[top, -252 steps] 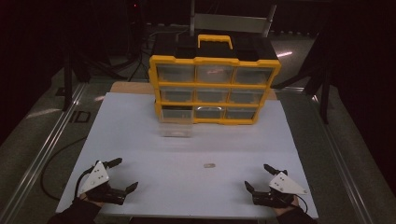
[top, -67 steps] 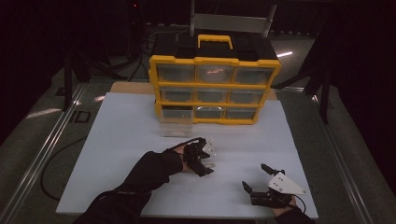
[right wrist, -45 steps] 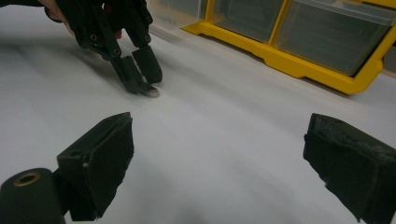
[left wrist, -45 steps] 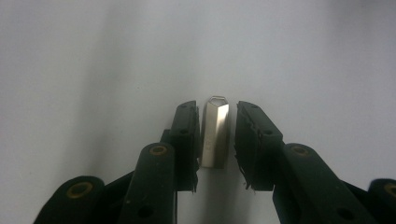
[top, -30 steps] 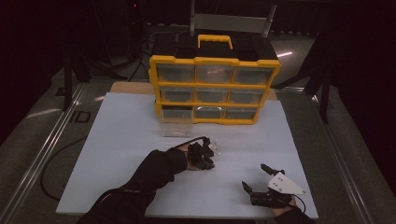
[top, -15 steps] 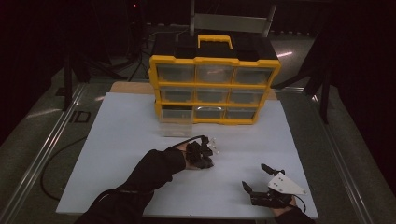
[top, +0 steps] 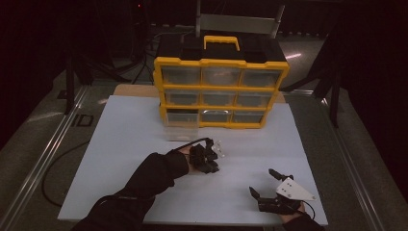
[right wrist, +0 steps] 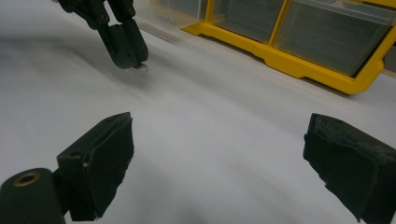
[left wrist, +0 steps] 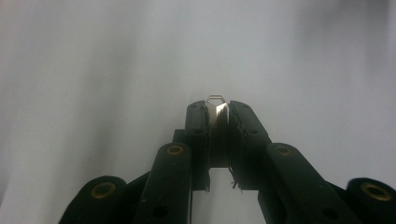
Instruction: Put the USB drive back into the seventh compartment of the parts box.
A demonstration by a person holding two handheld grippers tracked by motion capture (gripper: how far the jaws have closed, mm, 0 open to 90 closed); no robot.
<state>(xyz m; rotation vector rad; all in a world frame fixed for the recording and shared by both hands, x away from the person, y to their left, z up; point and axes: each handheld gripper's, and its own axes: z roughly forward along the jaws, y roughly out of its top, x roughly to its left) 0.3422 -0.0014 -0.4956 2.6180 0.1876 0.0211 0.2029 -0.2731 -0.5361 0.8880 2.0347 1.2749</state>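
Observation:
My left gripper (top: 210, 162) is out over the middle of the white board (top: 125, 144), pointing down at it. Its jaws are shut on a small silver metal piece (left wrist: 216, 100), whose tip pokes out just past the black fingers (left wrist: 198, 126). From the right gripper view, the left gripper (right wrist: 125, 52) holds that piece (right wrist: 140, 68) right at the board's surface. My right gripper (top: 262, 183) rests near the board's front right edge, open and holding nothing, its pads (right wrist: 105, 158) wide apart.
A yellow and black organizer (top: 221, 91) with clear drawers stands at the back of the board, with a carry handle (top: 222, 40) on top. Its bottom left drawer (top: 181, 127) is pulled out toward me. Cables lie on the floor at the left (top: 57, 163).
The left gripper came from the board's front left to the small piece lying mid-board and shut on it. Over the last second it has barely shifted. The right gripper stayed put.

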